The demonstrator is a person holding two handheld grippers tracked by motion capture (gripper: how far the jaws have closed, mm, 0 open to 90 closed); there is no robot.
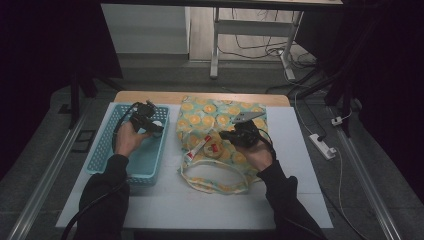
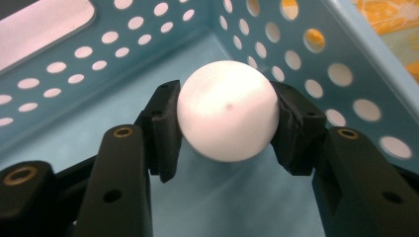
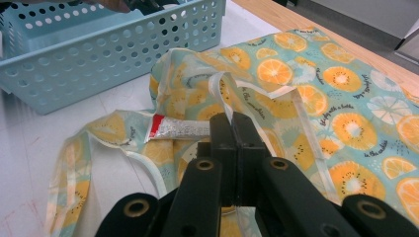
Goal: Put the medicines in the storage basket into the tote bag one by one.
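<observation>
A white ball [image 2: 227, 111] sits between the pads of my left gripper [image 2: 226, 106], which press on both its sides just above the floor of a light-blue perforated basket [image 2: 59, 79]. From above, the left gripper [image 1: 150, 125] is inside the basket [image 1: 107, 145] near its far right corner. A fabric bag with an orange-slice print [image 1: 220, 112] lies at the table's middle. My right gripper [image 3: 232, 121] is shut on the bag's thin white strap [image 3: 222, 94]. A silver tube with a red end [image 3: 180, 129] lies at the bag's mouth.
The bag's loop handle [image 1: 212, 182] trails toward the front of the white table top [image 1: 200, 207]. A wooden edge [image 1: 150, 96] runs along the back. On the floor at the right lies a power strip [image 1: 322, 146] with cables.
</observation>
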